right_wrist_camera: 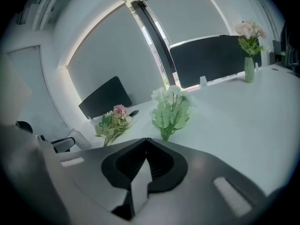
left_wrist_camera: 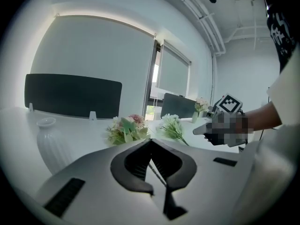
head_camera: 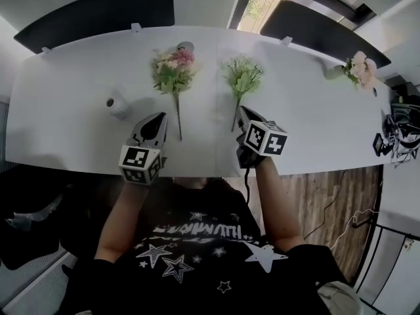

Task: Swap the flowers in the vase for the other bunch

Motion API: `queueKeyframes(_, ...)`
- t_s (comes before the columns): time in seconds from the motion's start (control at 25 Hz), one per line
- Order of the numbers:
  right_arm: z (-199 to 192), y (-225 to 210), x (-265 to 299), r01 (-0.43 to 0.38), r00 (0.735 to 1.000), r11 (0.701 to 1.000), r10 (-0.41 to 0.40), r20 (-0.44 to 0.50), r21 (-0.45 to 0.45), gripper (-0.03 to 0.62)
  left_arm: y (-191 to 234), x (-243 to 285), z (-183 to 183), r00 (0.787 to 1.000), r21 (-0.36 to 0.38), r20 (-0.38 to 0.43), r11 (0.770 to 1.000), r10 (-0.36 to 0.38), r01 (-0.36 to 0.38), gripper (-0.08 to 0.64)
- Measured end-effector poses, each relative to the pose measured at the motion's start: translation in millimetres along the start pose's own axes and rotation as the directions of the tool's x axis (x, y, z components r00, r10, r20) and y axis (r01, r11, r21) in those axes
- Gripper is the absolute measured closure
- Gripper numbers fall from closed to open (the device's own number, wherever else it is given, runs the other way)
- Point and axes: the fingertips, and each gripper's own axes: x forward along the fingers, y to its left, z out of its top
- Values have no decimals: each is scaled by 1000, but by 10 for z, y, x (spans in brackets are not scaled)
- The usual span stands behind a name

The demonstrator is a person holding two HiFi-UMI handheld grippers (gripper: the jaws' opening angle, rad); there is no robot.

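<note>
Two bunches lie flat on the white table (head_camera: 79,130), stems toward me. The pink-and-green bunch (head_camera: 174,71) (left_wrist_camera: 125,129) (right_wrist_camera: 111,123) is on the left and the white-and-green bunch (head_camera: 244,77) (left_wrist_camera: 172,125) (right_wrist_camera: 171,109) on the right. A white ribbed vase (head_camera: 118,105) (left_wrist_camera: 49,142) stands at the left with no flowers in it. My left gripper (head_camera: 159,118) (left_wrist_camera: 151,146) is shut and empty, just left of the pink bunch's stem end. My right gripper (head_camera: 241,110) (right_wrist_camera: 146,144) is also shut and empty, beside the white bunch's stem end.
A small green vase of pink flowers (head_camera: 357,69) (right_wrist_camera: 248,50) stands at the table's far right. Dark partition screens (head_camera: 98,12) line the table's back edge. Cables and gear (head_camera: 394,136) sit off the table's right end. The near table edge is right under both grippers.
</note>
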Motion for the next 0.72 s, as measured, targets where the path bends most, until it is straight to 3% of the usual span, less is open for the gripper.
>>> queueKeyframes(0.12, 34, -269, 52, 0, 998, 1000, 1, -60, 19, 588, -182, 114, 69, 999, 66, -3, 997, 40, -40, 552)
queueKeyframes(0.24, 8, -386, 136, -47, 988, 997, 56, -143, 67, 575, -288, 215, 176, 997, 76, 21, 994, 75, -77, 552)
queueKeyframes(0.4, -37, -341, 289, -137, 950, 972, 184, -251, 193, 477, -360, 290, 171, 992, 77, 21, 989, 126, -127, 552)
queueKeyframes(0.56, -24, -389, 444, -125, 929, 967, 193, -316, 223, 431, -382, 312, 152, 985, 54, 60, 984, 164, -168, 552)
queueKeyframes(0.72, -13, -424, 597, -91, 914, 955, 192, -357, 281, 405, -304, 265, 83, 973, 40, 39, 973, 227, -228, 552)
